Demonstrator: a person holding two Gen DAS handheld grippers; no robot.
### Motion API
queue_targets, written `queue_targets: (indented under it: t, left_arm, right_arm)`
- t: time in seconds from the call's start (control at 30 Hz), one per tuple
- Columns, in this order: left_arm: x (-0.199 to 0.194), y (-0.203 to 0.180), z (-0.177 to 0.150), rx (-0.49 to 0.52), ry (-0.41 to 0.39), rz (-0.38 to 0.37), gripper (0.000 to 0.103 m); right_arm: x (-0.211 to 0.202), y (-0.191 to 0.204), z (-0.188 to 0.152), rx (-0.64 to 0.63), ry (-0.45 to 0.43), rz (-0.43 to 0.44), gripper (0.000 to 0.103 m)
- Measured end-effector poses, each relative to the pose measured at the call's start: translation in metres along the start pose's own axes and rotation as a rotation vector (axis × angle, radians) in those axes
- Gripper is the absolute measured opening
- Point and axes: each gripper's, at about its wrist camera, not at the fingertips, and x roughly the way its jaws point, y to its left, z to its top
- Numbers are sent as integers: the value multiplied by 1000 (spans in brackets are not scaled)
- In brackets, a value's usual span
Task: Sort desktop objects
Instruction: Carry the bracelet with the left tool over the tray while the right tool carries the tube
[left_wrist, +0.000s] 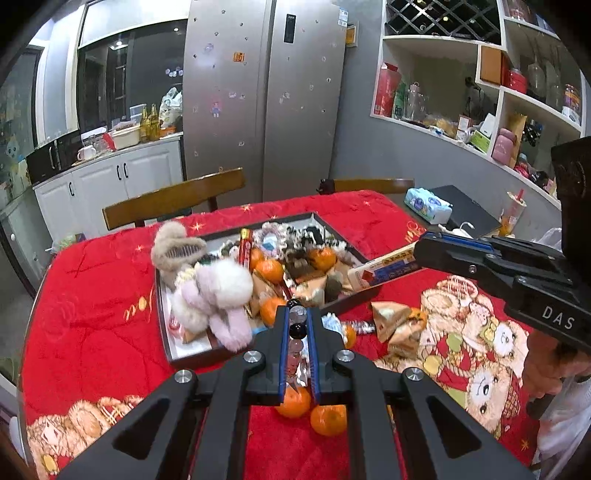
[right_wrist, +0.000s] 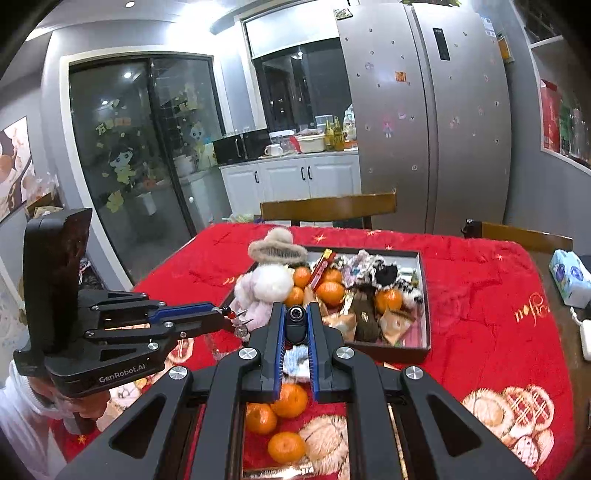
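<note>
Left wrist view: our left tongs (left_wrist: 297, 320) pinch a beaded hairpin (left_wrist: 297, 328), its long axis running along the fingers, tip pointing ahead. The tray (left_wrist: 164, 328) lies straight ahead and slightly left of these tongs, just past the tip, heaped with fluffy clips (left_wrist: 218, 291) and oranges (left_wrist: 269, 269). Our right tongs (left_wrist: 421, 251) come in from the right, clamped on a long flat packet (left_wrist: 384, 271) whose far end reaches over the tray's right rim. In the right wrist view the right tongs (right_wrist: 296, 325) are closed on a dark object; we cannot tell how it matches the packet. We judge the left tongs nearer the tray's near edge; loose oranges (right_wrist: 291, 400) sit under both on the bench (left_wrist: 110, 280).
</note>
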Motion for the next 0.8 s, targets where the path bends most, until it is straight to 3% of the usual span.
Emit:
queue_targets:
  t: [0.3,0.67,0.8]
  left_arm:
    - [9,-1,33,29,-18,23,10]
    - [44,30,90,-59,-43,32,10]
    - [67,35,107,-49,-61,46,10]
  right_arm:
    - [13,-7,31,3,-13,13,11]
    - [41,-24,62,25,-8,24,11]
    - [55,-37,72,34,-12,29,11]
